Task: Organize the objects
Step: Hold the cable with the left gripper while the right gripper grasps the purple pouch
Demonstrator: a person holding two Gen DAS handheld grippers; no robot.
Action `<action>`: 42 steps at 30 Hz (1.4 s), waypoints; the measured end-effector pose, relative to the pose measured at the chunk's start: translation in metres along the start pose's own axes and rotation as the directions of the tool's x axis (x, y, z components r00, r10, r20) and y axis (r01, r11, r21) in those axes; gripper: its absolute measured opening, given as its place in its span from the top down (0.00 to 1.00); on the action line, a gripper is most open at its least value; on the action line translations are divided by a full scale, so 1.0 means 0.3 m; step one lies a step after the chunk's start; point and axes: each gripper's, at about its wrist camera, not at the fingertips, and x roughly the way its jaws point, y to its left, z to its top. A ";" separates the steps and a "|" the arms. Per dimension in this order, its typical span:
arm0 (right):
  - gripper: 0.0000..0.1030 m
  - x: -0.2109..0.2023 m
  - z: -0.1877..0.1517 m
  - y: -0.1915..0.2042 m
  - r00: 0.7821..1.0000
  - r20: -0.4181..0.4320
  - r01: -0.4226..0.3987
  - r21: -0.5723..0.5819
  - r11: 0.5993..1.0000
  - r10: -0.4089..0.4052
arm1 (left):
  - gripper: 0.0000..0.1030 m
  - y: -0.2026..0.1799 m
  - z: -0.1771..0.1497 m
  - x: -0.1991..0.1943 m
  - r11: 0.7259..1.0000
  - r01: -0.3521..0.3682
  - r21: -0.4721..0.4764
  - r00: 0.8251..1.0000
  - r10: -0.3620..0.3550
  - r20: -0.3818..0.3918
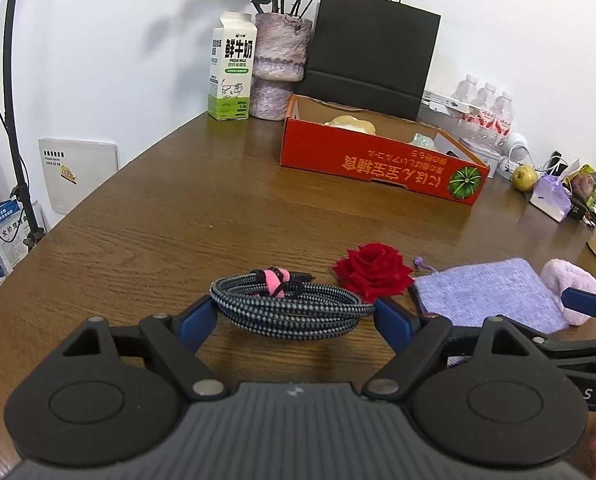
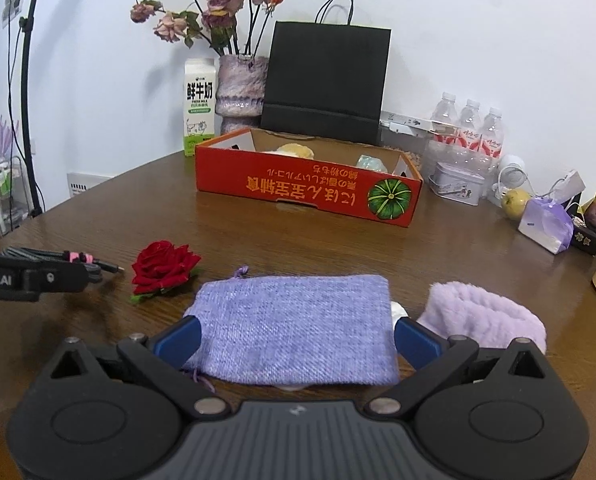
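The left claw [image 1: 296, 314] is being held spread wide, released, with the coiled cable [image 1: 288, 304] lying between its fingers on the surface [image 1: 178, 208]. The right claw [image 2: 296, 338] is likewise being kept released around the purple pouch [image 2: 294, 324], beside the rose [image 2: 163, 266].

Table [image 2: 338, 240]: wood grain w/ slight gloss. Cable [image 1: 290, 308] has braided fabric jacket, matt; pouch [image 2: 294, 328] is coarse woven cloth, the purple band [image 2: 482, 316] beside it fuzzy plush, rose [image 2: 162, 266] velvety cloth. Box [image 2: 298, 188] is printed cardboard, bag [image 2: 326, 80] matt black paper, gripper fingers [image 2: 178, 340] smooth blue plastic.
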 end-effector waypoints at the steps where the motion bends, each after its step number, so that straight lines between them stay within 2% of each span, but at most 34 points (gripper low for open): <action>1: 0.00 0.012 0.004 0.004 1.000 -0.004 0.003 -0.002 1.000 -0.003 | 0.17 0.004 0.003 0.007 1.000 0.000 -0.001 1.000 0.000 -0.001; 8: 0.00 0.089 0.019 0.006 0.999 -0.045 0.030 0.001 1.000 -0.030 | 0.17 0.021 0.021 0.045 1.000 0.000 0.001 1.000 0.000 -0.013; 16: 0.01 0.121 0.011 -0.014 0.997 -0.074 0.019 0.025 1.000 -0.017 | 0.17 0.013 0.026 0.063 1.000 0.003 0.005 1.000 -0.003 -0.019; 18: 0.06 0.120 0.009 -0.016 0.997 -0.074 0.015 0.026 1.000 -0.013 | 0.17 0.013 0.025 0.064 1.000 0.003 0.005 1.000 -0.003 -0.020; 20: 0.19 0.117 0.008 -0.014 0.997 -0.072 0.010 0.022 1.000 -0.009 | 0.17 0.012 0.025 0.064 1.000 0.003 0.005 1.000 -0.003 -0.020; 25: 0.40 0.101 0.007 -0.013 0.998 -0.062 -0.004 0.023 1.000 0.006 | 0.17 0.013 0.026 0.061 1.000 0.005 0.007 1.000 -0.005 -0.019; 30: 0.55 0.078 0.009 -0.004 0.999 -0.042 -0.013 0.016 1.000 0.013 | 0.17 0.007 0.025 0.055 1.000 0.005 0.013 1.000 -0.004 -0.016; 33: 0.67 0.062 0.015 -0.004 0.999 -0.029 -0.023 0.017 1.000 0.024 | 0.17 0.007 0.026 0.052 1.000 0.004 0.014 1.000 -0.004 -0.015; 35: 0.82 0.054 0.019 -0.010 0.999 -0.022 -0.036 0.027 0.999 0.037 | 0.17 0.007 0.026 0.052 1.000 0.004 0.013 1.000 -0.004 -0.015; 38: 0.91 0.043 0.022 -0.013 0.998 -0.010 -0.053 0.033 0.998 0.054 | 0.17 0.006 0.028 0.049 1.000 0.004 0.014 1.000 -0.003 -0.015; 42: 0.95 0.026 0.030 -0.020 0.998 0.010 -0.063 0.042 0.997 0.063 | 0.17 0.004 0.037 0.038 1.000 0.005 0.016 1.000 -0.005 -0.009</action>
